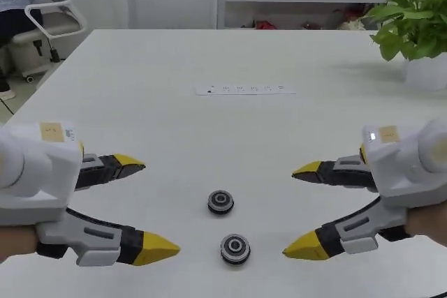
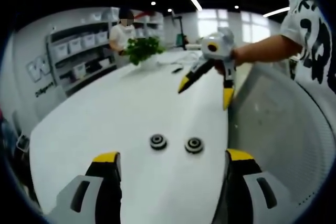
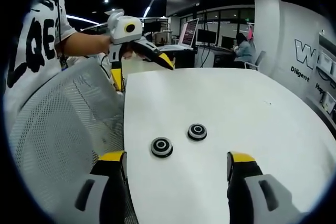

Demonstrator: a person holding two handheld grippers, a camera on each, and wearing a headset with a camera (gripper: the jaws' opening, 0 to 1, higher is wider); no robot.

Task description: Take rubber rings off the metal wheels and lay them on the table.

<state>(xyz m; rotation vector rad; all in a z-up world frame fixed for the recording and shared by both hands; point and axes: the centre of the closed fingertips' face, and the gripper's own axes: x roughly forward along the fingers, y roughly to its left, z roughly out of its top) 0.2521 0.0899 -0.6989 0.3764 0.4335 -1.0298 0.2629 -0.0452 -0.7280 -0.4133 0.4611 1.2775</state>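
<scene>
while left gripper [image 1: 160, 206] and right gripper [image 1: 289, 210] spread their fingers [image 1: 157, 246], both wheels [image 1: 221, 202] [image 1: 235, 249] lie between.

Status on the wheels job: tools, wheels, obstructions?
Left tool open, right tool open, both empty, flanking the work. Far wheel and near wheel flat on the table, untouched, dark rings seemingly on. Path unobstructed; plant sits far off.
</scene>
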